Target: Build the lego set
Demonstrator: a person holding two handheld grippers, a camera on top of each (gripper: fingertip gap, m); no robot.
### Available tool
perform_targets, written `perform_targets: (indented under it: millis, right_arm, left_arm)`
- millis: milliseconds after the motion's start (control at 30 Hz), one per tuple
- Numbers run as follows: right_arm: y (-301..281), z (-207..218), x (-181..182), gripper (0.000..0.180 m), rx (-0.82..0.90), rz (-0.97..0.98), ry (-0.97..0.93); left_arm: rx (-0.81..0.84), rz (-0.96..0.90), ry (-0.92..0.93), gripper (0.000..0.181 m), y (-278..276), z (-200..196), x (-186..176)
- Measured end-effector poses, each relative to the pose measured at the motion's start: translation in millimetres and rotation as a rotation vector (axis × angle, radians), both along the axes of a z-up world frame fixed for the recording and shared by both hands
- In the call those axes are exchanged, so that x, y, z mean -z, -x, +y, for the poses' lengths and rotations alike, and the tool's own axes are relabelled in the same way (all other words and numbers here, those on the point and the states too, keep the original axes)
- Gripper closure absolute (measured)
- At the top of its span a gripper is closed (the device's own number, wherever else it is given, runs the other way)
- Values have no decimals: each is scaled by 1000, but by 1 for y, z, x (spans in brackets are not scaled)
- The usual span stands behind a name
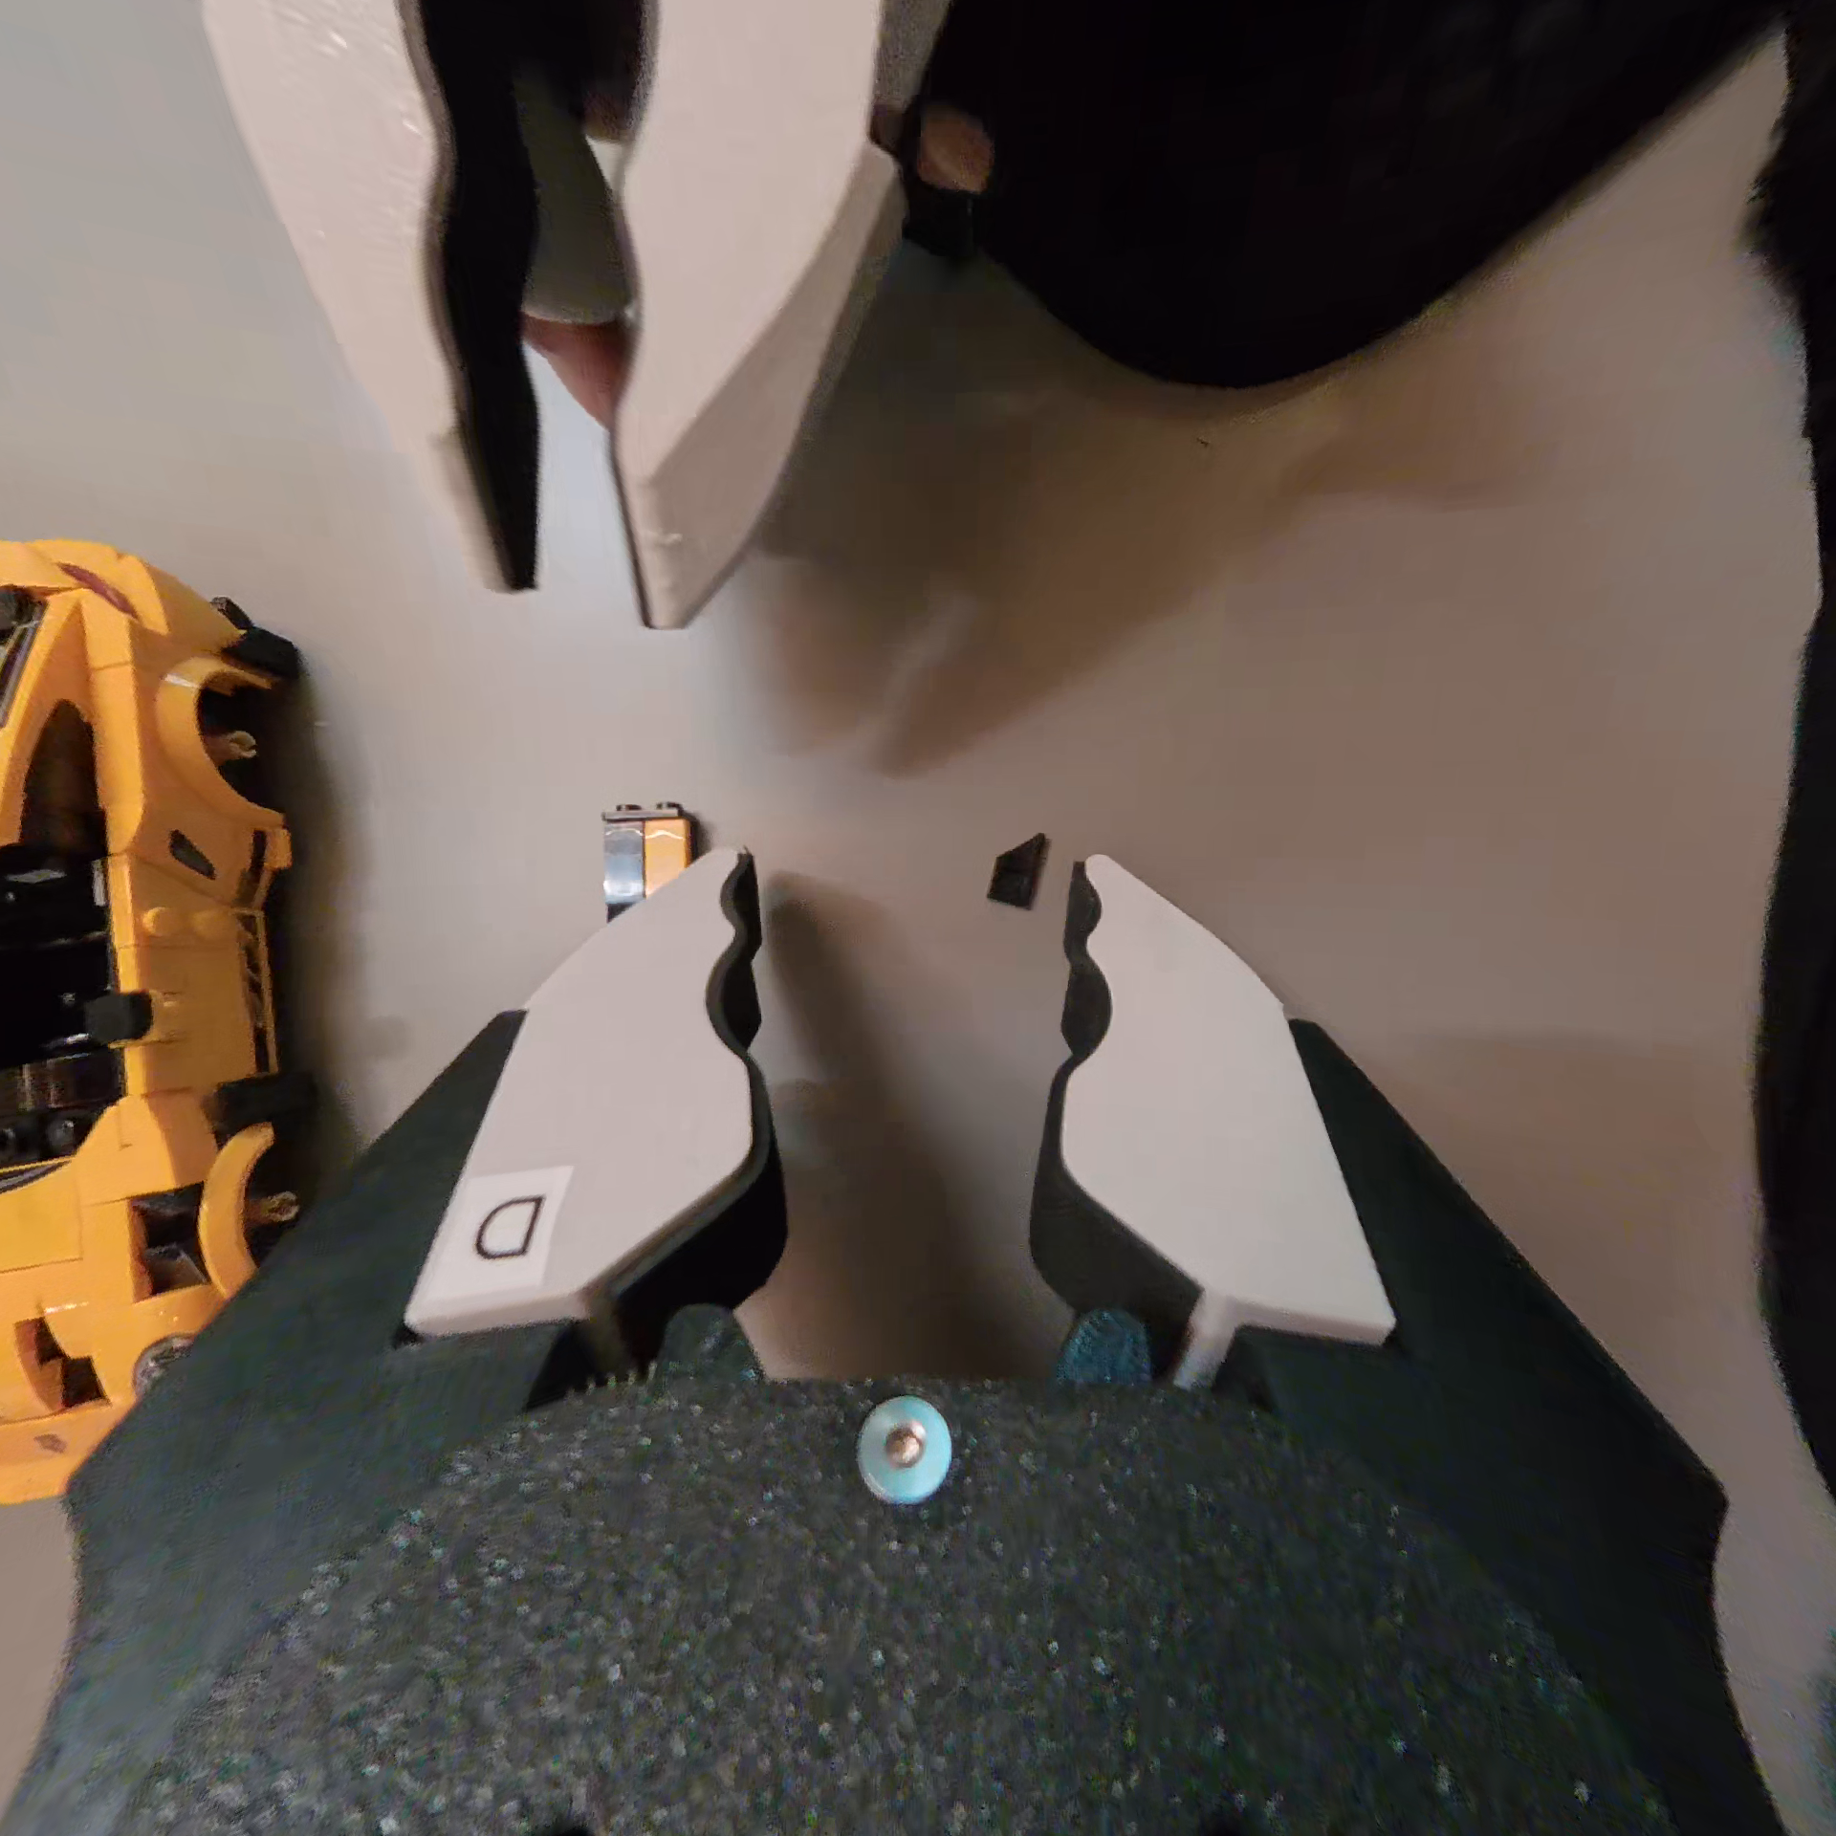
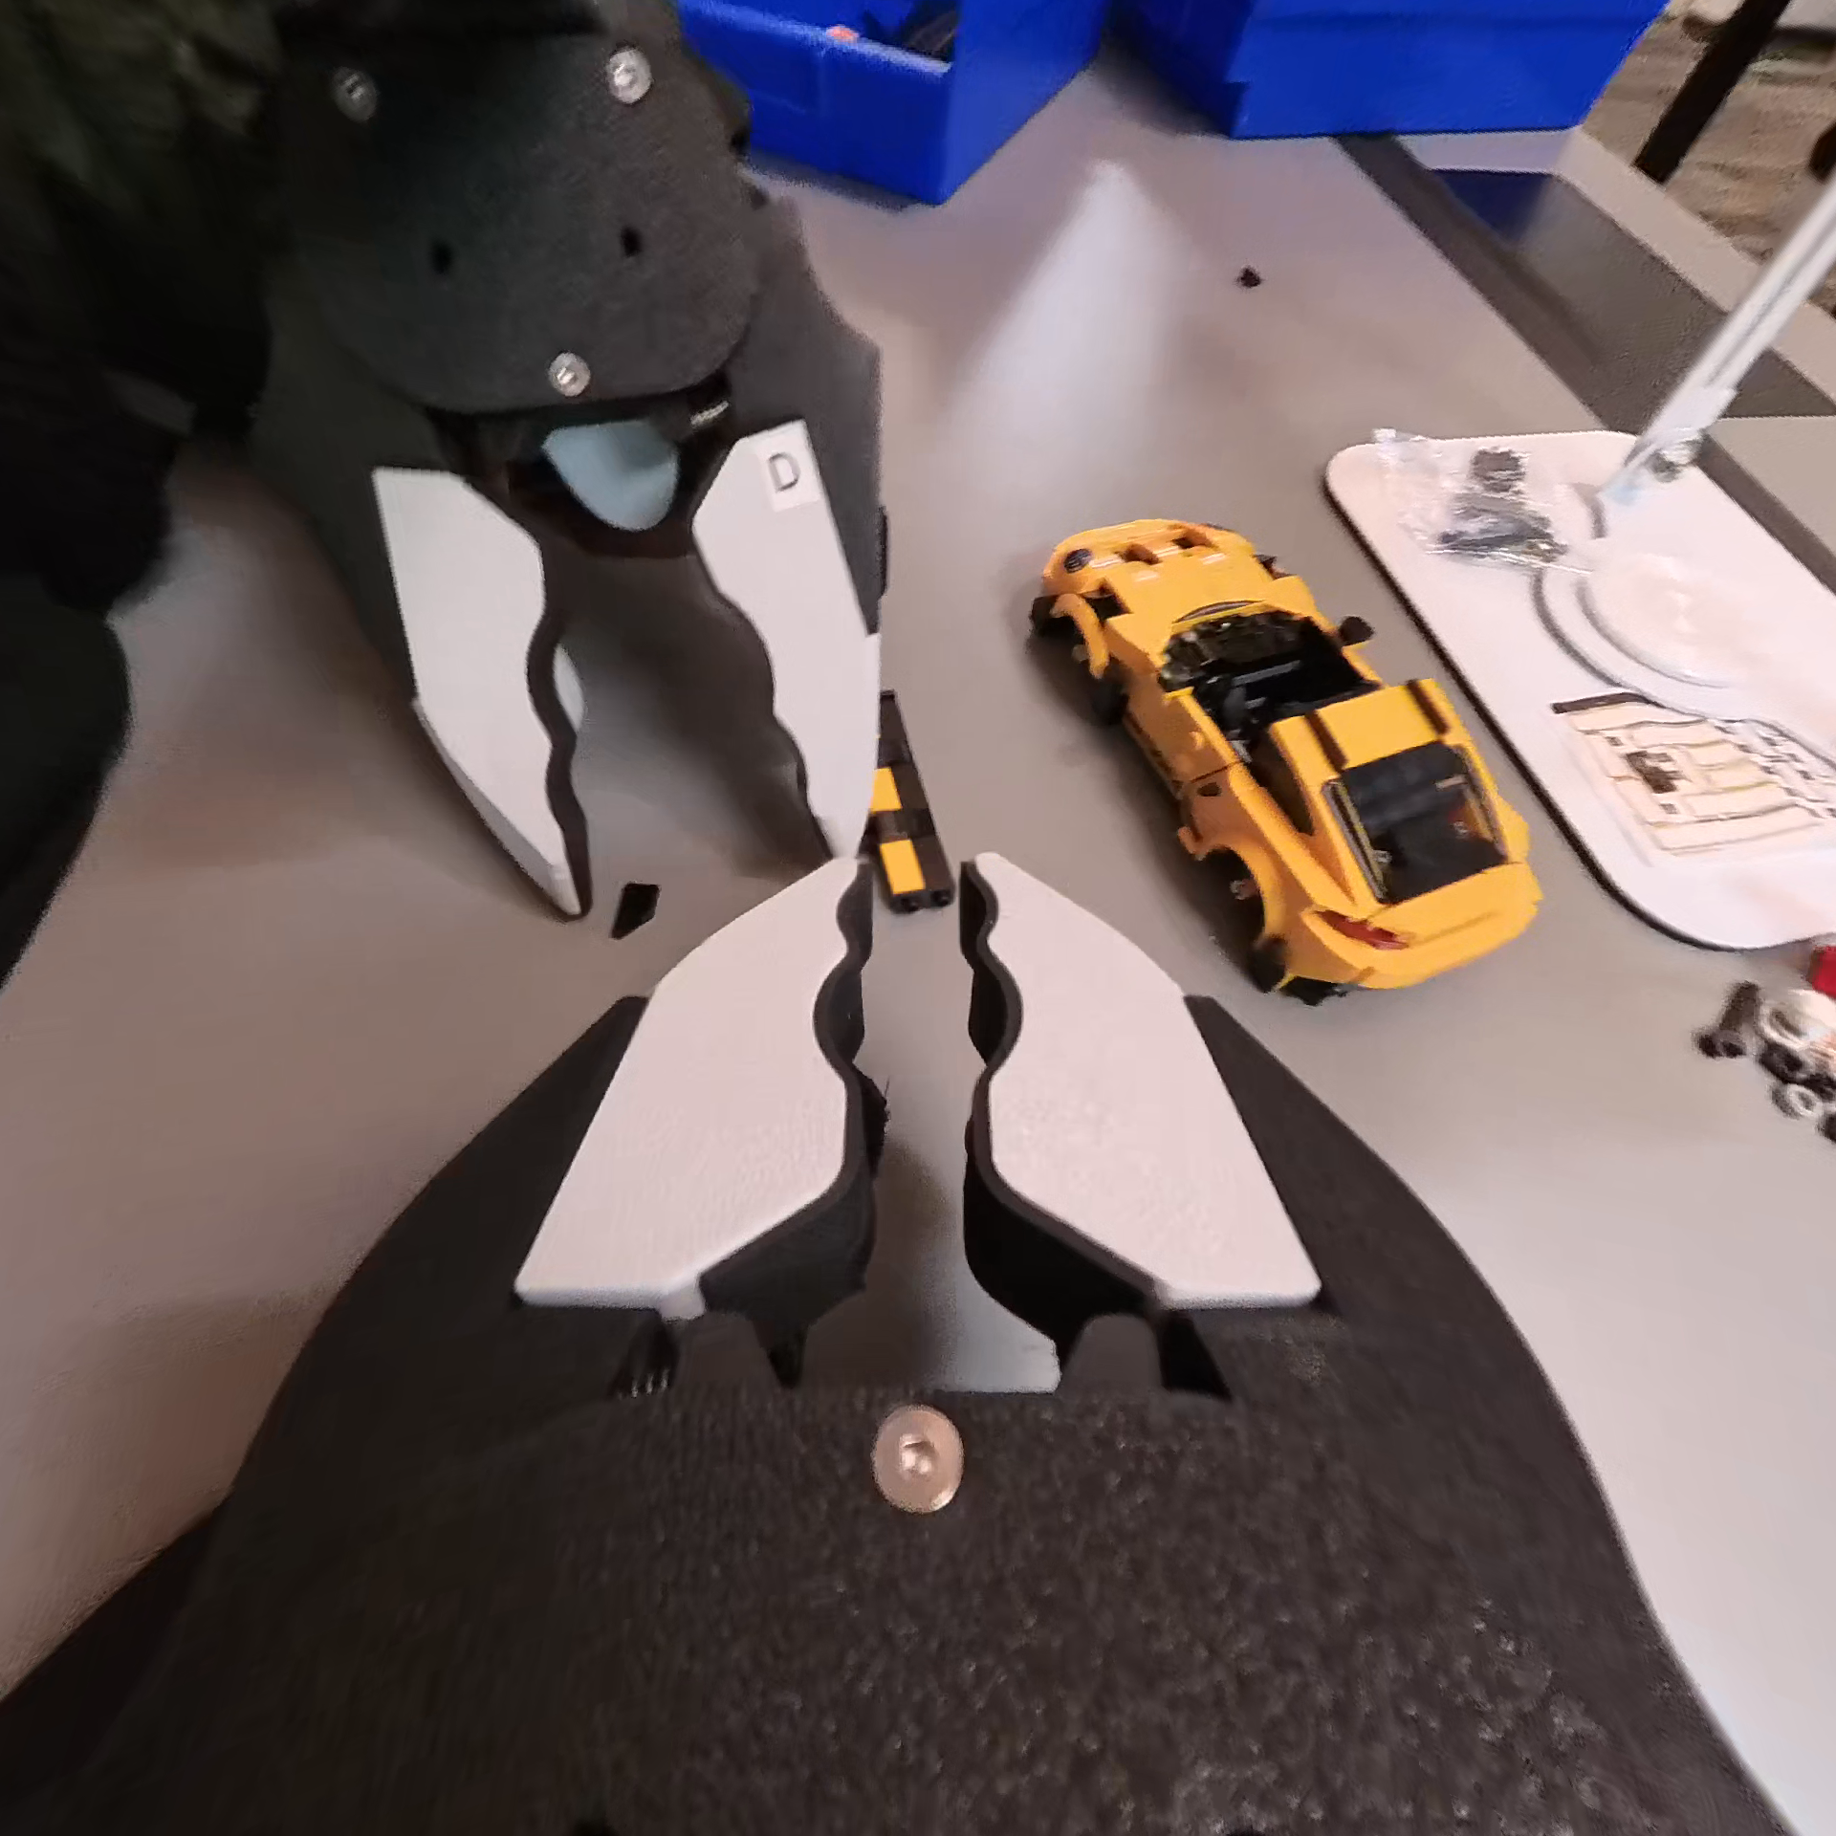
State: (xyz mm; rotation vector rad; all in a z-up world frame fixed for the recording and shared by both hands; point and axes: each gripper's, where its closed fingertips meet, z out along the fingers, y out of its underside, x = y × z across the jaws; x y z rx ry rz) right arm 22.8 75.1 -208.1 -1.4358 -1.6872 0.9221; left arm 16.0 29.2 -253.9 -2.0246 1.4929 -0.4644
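Lego car (image 1: 119,994), yellow and part-built, lies at the left edge of the left wrist view on the grey table (image 1: 1391,695). The left gripper (image 1: 909,874) hangs with jaws spread and empty; a yellow-and-black strip (image 1: 651,854) sits just beyond its left tip, a small black piece (image 1: 1018,869) near its right tip. The right gripper (image 1: 586,596) points in from above, jaws slightly parted.

From the right wrist view, the right gripper (image 2: 914,874) shows a narrow gap and nothing between its tips, the strip (image 2: 909,854) just ahead. The car (image 2: 1292,745) rests to the right, beside a white mat (image 2: 1391,517); blue bins (image 2: 894,99) stand behind.
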Motion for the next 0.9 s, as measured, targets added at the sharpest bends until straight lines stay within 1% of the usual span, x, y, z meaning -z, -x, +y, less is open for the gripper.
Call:
perform_targets:
  millis: [100,167,267,400,567,700,900]
  right_arm:
    - [-1,-12,4,164,-59,-25,13]
    - [-1,-24,6,164,-119,-43,11]
    - [-1,-40,14,164,-186,-105,-38]
    - [-1,-53,27,163,-220,-205,-75]
    - [5,-62,34,162,-220,-260,-78]
    - [7,-60,41,163,-201,-307,-102]
    - [9,-57,42,168,-195,-328,-101]
  left_arm:
    - [-19,-59,11,121,3,2,-8]
    - [-44,-103,7,123,6,6,-17]
    - [-101,-81,-21,126,24,19,-22]
    - [-175,-41,10,131,46,30,-16]
    - [-177,-12,43,141,49,34,-6]
    - [-159,23,72,155,52,34,1]
    - [-94,7,92,157,57,28,2]
